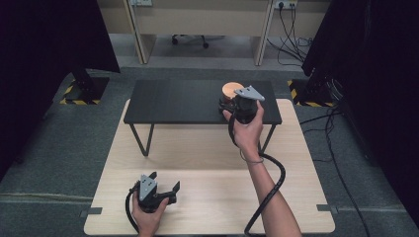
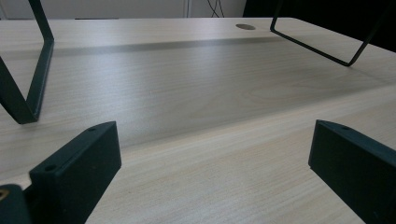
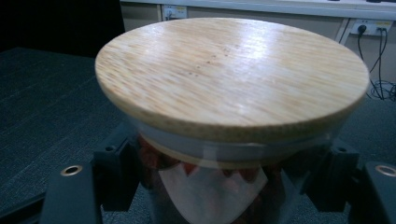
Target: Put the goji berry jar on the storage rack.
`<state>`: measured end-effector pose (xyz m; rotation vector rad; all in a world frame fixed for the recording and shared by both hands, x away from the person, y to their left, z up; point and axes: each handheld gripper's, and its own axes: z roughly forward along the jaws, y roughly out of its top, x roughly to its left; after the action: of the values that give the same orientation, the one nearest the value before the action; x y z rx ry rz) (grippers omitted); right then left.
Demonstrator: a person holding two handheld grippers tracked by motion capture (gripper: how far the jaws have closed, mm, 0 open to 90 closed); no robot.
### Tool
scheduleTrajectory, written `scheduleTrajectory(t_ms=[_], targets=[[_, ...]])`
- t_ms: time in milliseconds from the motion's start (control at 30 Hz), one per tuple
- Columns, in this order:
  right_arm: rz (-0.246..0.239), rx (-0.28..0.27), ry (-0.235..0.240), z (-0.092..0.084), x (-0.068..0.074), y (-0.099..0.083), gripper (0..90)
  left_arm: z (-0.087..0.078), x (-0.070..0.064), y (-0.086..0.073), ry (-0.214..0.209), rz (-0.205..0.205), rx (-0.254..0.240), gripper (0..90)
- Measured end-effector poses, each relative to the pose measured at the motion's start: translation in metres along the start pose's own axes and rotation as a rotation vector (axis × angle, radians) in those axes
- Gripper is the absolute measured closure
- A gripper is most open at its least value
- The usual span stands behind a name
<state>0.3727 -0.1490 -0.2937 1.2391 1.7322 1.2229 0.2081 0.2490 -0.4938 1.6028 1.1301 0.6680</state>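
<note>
Pale wooden surface (image 1: 207, 148) down front, grey carpet all round. Nearest, left hand-held gripper (image 1: 165, 186) low over the front edge, jaws spread wide, bare wood grain between them in the left gripper view (image 2: 210, 154). Farther out, low black rectangular shelf on thin metal legs (image 1: 178, 101) spanning the back of the surface. Up on its right end, glass jar with round bamboo lid (image 3: 233, 79), reddish contents and a white label behind the glass. Right hand-held gripper (image 1: 231, 101) clamped on that jar, jaws pressed either side below the lid. Beyond, desk legs and wall sockets with cables.
</note>
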Motion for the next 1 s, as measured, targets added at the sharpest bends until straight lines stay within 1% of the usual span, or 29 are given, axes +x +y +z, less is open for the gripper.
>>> scheduleTrajectory(t_ms=[200, 267, 300, 333, 400, 433, 467, 500, 533, 567, 633, 733, 900, 1000], targets=[[-0.004, 0.006, 0.008, 0.0, -0.002, 0.002, 24.9, 0.0, 0.0, 0.0, -0.001, -0.001, 0.0, 1.6], [-0.017, 0.007, -0.002, 0.0, -0.001, 0.001, 13.2, 0.0, 0.0, 0.0, -0.001, -0.001, 0.0, 1.7], [-0.016, 0.001, -0.003, -0.001, -0.001, -0.001, 9.7, 0.0, 0.0, 0.0, -0.001, -0.001, 0.0, 1.7], [-0.023, -0.002, 0.006, -0.003, -0.002, -0.002, 8.0, 0.0, 0.0, 0.0, -0.001, -0.001, 0.0, 1.6], [-0.041, -0.01, 0.016, -0.008, -0.002, -0.004, 1.0, 0.0, 0.0, 0.0, 0.0, 0.0, 0.0, 1.6], [-0.042, -0.019, 0.029, -0.011, -0.004, -0.005, 0.8, 0.0, 0.0, 0.0, 0.0, 0.0, 0.0, 1.6], [-0.04, -0.032, 0.025, -0.015, -0.003, -0.007, 0.3, 0.0, 0.0, 0.0, 0.0, 0.0, 0.0, 1.6], [-0.029, -0.049, 0.034, -0.019, -0.004, -0.009, 0.3, 0.0, 0.0, 0.0, 0.001, 0.0, -0.001, 1.6], [-0.016, -0.064, 0.054, -0.024, -0.008, -0.011, 0.4, 0.0, 0.0, 0.0, 0.001, 0.0, -0.001, 1.7], [-0.01, -0.072, 0.06, -0.028, -0.009, -0.012, 0.3, 0.0, 0.0, 0.0, 0.001, -0.001, -0.001, 1.6], [-0.006, -0.075, 0.078, -0.034, -0.013, -0.013, 0.4, 0.0, 0.0, 0.0, 0.001, 0.001, -0.001, 1.6], [-0.004, -0.084, 0.086, -0.044, -0.017, -0.017, 0.3, 0.0, -0.001, 0.0, 0.002, 0.002, 0.0, 1.6], [0.001, -0.079, 0.1, -0.055, -0.021, -0.026, 0.3, 0.0, -0.001, 0.0, 0.002, 0.001, 0.0, 1.6], [-0.007, -0.078, 0.102, -0.061, -0.022, -0.034, 0.3, 0.0, 0.0, 0.0, 0.002, 0.0, 0.0, 1.6]])
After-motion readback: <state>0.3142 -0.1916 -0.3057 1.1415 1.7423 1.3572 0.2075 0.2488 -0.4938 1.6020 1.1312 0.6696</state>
